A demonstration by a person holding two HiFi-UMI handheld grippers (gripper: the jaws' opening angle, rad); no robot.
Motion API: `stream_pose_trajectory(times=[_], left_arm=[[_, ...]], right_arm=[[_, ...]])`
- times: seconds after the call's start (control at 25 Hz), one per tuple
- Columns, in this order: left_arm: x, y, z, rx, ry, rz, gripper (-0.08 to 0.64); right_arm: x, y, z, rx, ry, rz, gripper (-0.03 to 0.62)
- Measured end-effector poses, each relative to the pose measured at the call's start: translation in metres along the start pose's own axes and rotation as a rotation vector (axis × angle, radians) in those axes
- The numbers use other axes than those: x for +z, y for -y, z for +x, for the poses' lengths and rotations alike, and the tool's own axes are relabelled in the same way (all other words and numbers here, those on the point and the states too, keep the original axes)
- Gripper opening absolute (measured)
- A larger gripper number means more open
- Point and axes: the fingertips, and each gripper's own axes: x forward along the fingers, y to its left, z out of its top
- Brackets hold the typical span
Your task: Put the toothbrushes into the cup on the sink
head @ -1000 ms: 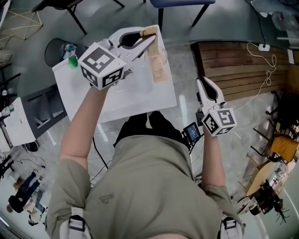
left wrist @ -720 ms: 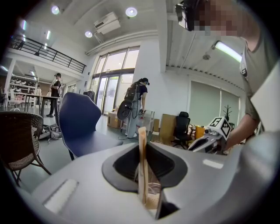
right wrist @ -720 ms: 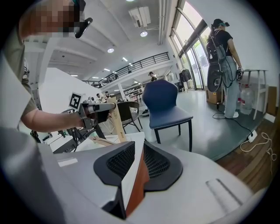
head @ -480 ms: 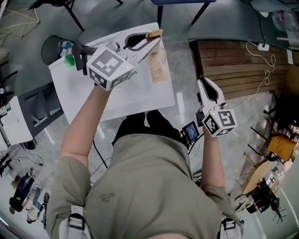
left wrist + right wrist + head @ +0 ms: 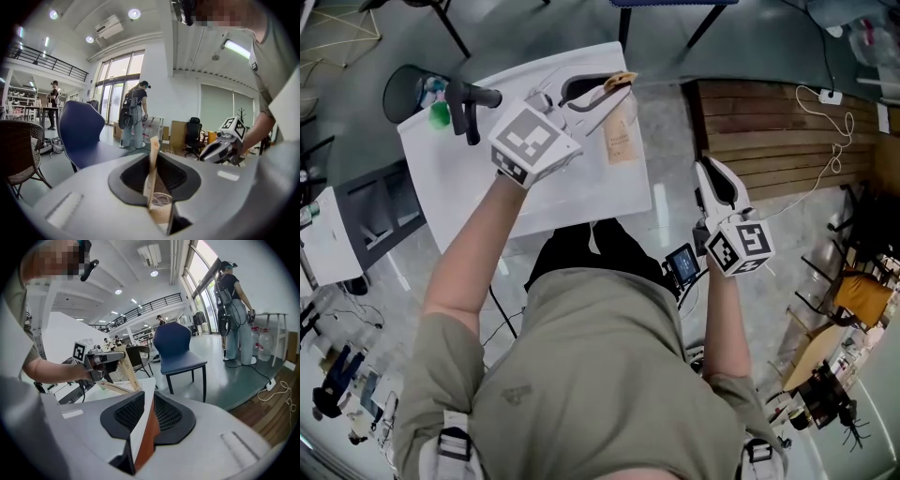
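**Wrapped toothbrush held at the sink's edge**

At the lower right of the head view, the right gripper point(image 5: 707, 172) hangs with its jaws together on nothing. At upper centre, the left gripper point(image 5: 612, 87) pinches the top of a paper-wrapped toothbrush point(image 5: 621, 139), tilted over the white sink top point(image 5: 478, 183). A clear cup point(image 5: 630, 111) seems to ring its foot, though only faintly. Released aslant, the toothbrush could tip that cup or slide off the edge.

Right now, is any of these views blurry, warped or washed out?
Head view: sharp, edges bowed by the wide lens. Left gripper view: dark round border, toothbrush between the jaws soft up close. Right gripper view: same border, windows washed out.
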Motion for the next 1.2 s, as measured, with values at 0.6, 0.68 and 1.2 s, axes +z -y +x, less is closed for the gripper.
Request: stream_pose_trajectory(times=[0.6, 0.68, 1.2], left_arm=[[-0.016, 0.027, -0.006, -0.037, -0.011, -0.045, 0.057], [-0.019, 0.030, -0.007, -0.040, -0.019, -0.051, 0.063], [-0.037, 0.051, -0.016, -0.065, -0.050, -0.092, 0.088]], right_arm=[[-0.008, -0.005, -0.005, 0.020, -0.008, 0.009, 0.072], [-0.009, -0.005, -0.007, 0.020, -0.007, 0.013, 0.072], [-0.019, -0.011, -0.017, 0.026, -0.006, 0.022, 0.072]])
